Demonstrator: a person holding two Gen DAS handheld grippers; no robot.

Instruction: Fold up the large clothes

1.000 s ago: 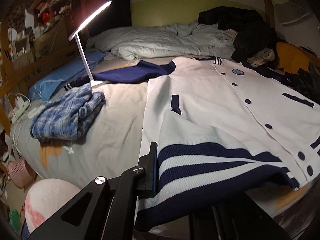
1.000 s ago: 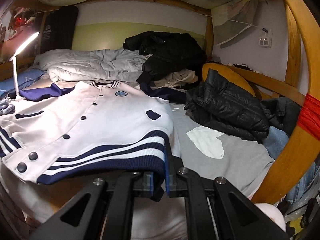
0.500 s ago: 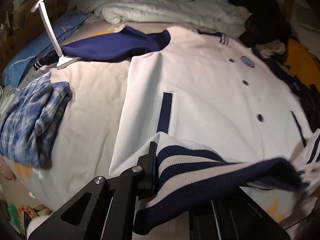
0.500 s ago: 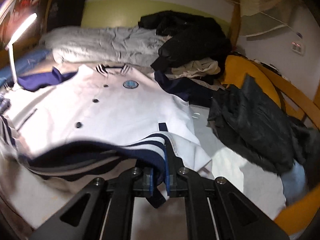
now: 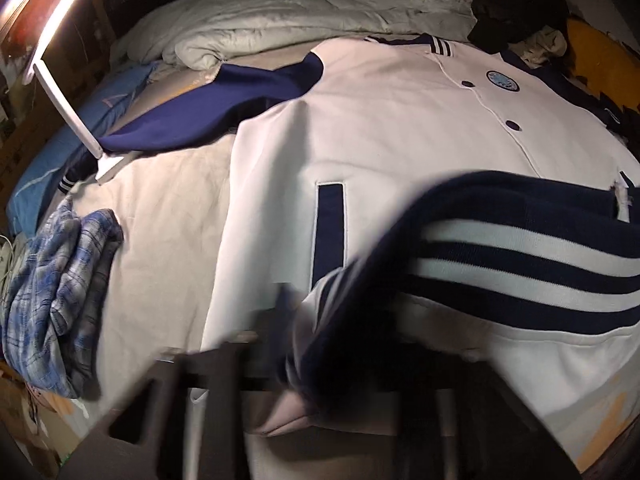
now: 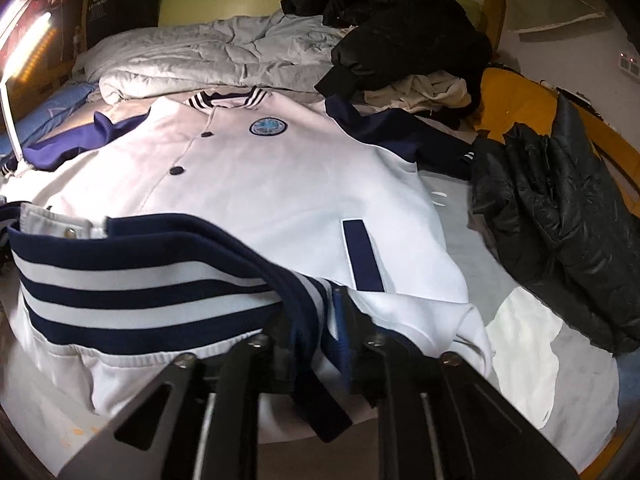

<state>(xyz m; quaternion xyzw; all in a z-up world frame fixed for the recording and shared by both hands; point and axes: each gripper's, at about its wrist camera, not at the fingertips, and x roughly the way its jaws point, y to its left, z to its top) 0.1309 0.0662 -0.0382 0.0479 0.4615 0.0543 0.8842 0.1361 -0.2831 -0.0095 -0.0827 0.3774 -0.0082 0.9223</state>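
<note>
A white varsity jacket [image 5: 400,120] with navy sleeves and a navy-and-white striped hem lies face up on the bed; it also shows in the right wrist view [image 6: 260,184]. My left gripper [image 5: 320,320] is shut on the striped hem [image 5: 520,248] at its left corner, blurred by motion. My right gripper [image 6: 316,320] is shut on the hem [image 6: 140,276] at its right corner. Both hold the hem lifted and folded forward over the jacket's lower front.
A folded blue plaid shirt [image 5: 60,288] lies at the left. A white desk lamp [image 5: 68,92] stands beside the left sleeve. A crumpled duvet [image 6: 208,56] and dark clothes [image 6: 400,28] lie at the back. A black puffer jacket [image 6: 560,208] lies at the right.
Both grippers have lifted the hem and carried it forward over the jacket toward the collar. The lower front is now doubled over.
</note>
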